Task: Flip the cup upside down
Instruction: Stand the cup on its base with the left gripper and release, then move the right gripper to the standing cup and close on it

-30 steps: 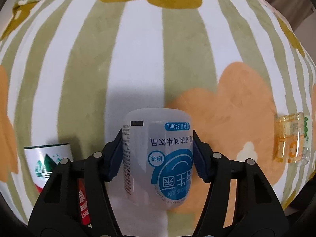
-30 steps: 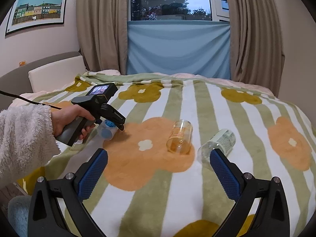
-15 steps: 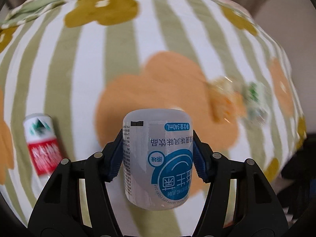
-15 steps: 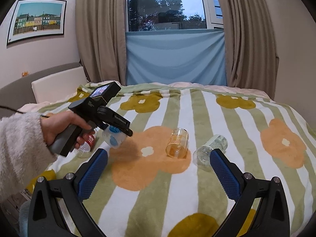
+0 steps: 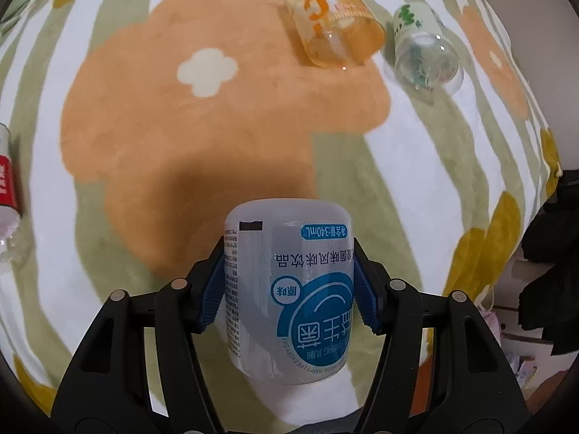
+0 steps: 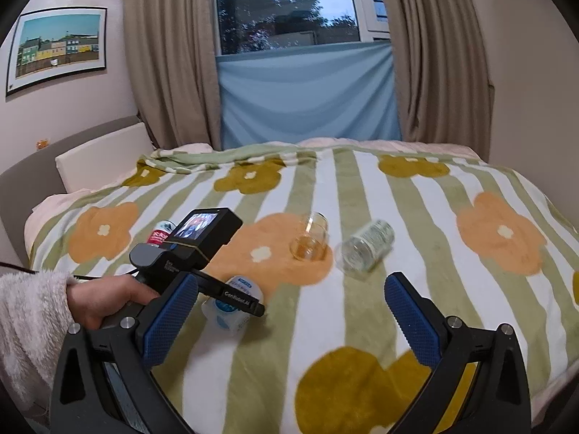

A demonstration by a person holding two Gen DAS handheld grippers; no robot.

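Over the striped floral blanket (image 5: pixel 217 137), your left gripper (image 5: pixel 287 289) held the blue-labelled cup (image 5: pixel 289 289), jaws clamped on its sides, print inverted. You needed to lower it squarely, rim down. Your right gripper (image 6: pixel 289 318) hung with jaws apart. Since half a second earlier, the orange cup (image 5: pixel 333 29) sat nearer the view's top.

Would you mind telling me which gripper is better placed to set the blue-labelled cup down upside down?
Left. The left gripper already clamps the cup, print inverted; the right gripper is open and empty.
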